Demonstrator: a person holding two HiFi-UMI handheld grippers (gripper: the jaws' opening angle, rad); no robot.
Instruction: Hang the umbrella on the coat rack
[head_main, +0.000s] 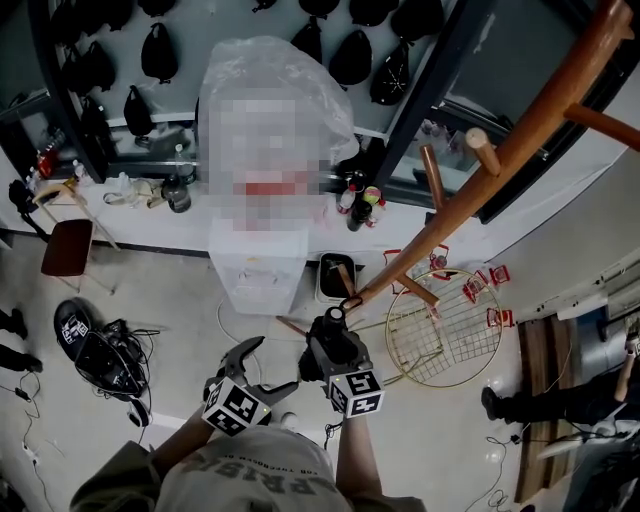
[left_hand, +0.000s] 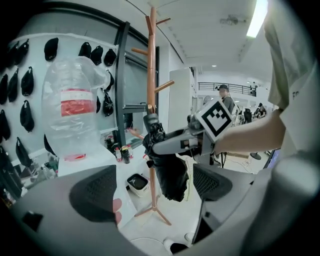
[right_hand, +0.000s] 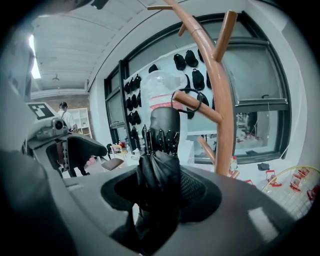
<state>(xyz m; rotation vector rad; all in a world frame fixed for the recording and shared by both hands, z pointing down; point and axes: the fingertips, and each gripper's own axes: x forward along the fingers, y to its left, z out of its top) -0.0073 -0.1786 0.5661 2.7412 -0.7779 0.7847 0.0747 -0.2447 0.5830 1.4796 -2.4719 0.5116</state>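
Note:
A black folded umbrella (head_main: 338, 340) (left_hand: 170, 175) (right_hand: 159, 172) is clamped between the jaws of my right gripper (head_main: 335, 325) (right_hand: 160, 190), which is shut on its canopy with the handle pointing up. The wooden coat rack (head_main: 520, 130) (left_hand: 151, 75) (right_hand: 222, 100) stands right behind it. In the right gripper view the thin strap loop (right_hand: 175, 97) sits at the tip of a lower peg (right_hand: 197, 106); whether it is over the peg I cannot tell. My left gripper (head_main: 265, 370) (left_hand: 152, 187) stays open and empty beside the right one.
A plastic-covered water bottle (left_hand: 72, 107) stands on a white dispenser left of the rack. A gold wire basket (head_main: 445, 330) lies on the floor to the right of its base, a white tray (head_main: 335, 275) behind it. Black caps (left_hand: 22, 115) hang on the wall.

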